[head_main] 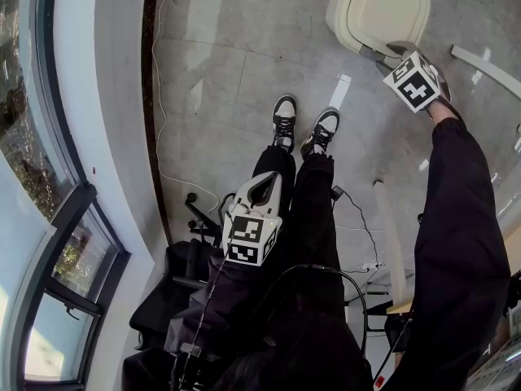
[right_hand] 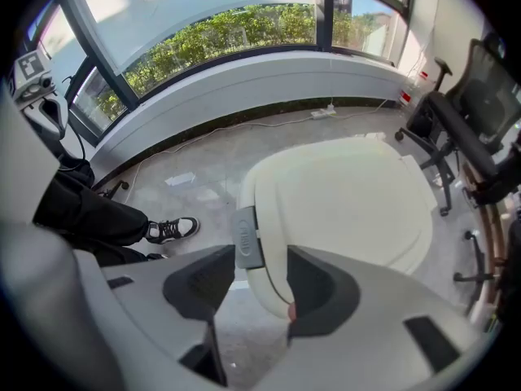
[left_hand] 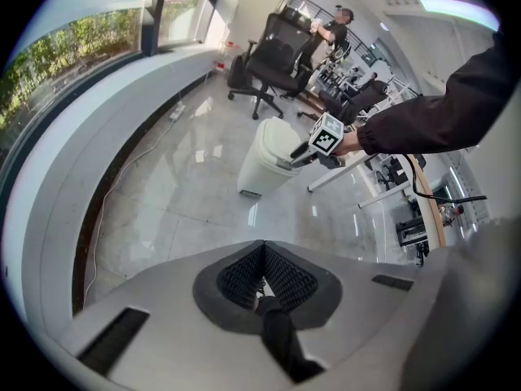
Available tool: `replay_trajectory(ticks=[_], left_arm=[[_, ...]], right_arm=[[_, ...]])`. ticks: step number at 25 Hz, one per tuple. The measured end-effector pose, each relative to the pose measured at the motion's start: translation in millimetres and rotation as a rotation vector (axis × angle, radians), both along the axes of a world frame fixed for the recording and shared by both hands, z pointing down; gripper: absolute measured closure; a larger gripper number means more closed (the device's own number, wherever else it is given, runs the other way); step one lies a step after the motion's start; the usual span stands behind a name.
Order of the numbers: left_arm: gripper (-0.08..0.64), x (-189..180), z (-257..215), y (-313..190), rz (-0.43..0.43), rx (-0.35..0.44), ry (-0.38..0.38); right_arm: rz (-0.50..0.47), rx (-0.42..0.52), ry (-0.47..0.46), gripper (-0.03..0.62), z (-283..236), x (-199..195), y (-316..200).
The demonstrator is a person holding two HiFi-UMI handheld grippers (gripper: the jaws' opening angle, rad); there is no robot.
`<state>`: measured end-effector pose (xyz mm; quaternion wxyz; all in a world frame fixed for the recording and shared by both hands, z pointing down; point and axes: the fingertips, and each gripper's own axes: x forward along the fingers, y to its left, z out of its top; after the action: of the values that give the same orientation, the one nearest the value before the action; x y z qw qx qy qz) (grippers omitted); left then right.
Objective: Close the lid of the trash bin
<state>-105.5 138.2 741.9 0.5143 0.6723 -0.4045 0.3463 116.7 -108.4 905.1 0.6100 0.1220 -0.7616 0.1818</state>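
The cream trash bin [head_main: 378, 10] stands on the floor ahead of my feet, and its lid [right_hand: 342, 202] lies down flat on it. My right gripper [right_hand: 252, 287] is open and reaches over the lid's front edge, with the grey latch tab [right_hand: 246, 236] and the rim between its jaws. From the head view this right gripper [head_main: 383, 54] sits at the bin's near rim. My left gripper [head_main: 267, 184] hangs low by my legs, shut and holding nothing. The left gripper view shows the bin [left_hand: 269, 157] farther off with the right gripper [left_hand: 326, 137] on top.
A curved window wall [head_main: 114, 137] runs along the left, with a cable [head_main: 163, 120] on the floor beside it. Black office chairs [left_hand: 273, 55] and desks [left_hand: 383, 177] stand beyond the bin. A white bar [head_main: 391, 226] lies on the floor at my right. My shoes [head_main: 303, 125] point toward the bin.
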Motion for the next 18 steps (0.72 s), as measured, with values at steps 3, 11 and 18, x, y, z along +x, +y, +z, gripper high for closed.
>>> replay_trajectory(ticks=[3,11,18], left_arm=[[0.558,2.4,-0.1,0.6,0.003,0.001,0.003],[0.558,5.4,1.6,0.2,0.008,0.000,-0.001],[0.558,8.6,2.6,-0.7,0.009,0.001,-0.001]], right_arm=[[0.008,0.001,-0.003,0.393,0.8,0.2,1.1],[0.018,0.001,-0.007,0.393,4.4,0.0,0.5],[0.027,0.002,-0.008,0.391,7.0,0.1,-1.1]])
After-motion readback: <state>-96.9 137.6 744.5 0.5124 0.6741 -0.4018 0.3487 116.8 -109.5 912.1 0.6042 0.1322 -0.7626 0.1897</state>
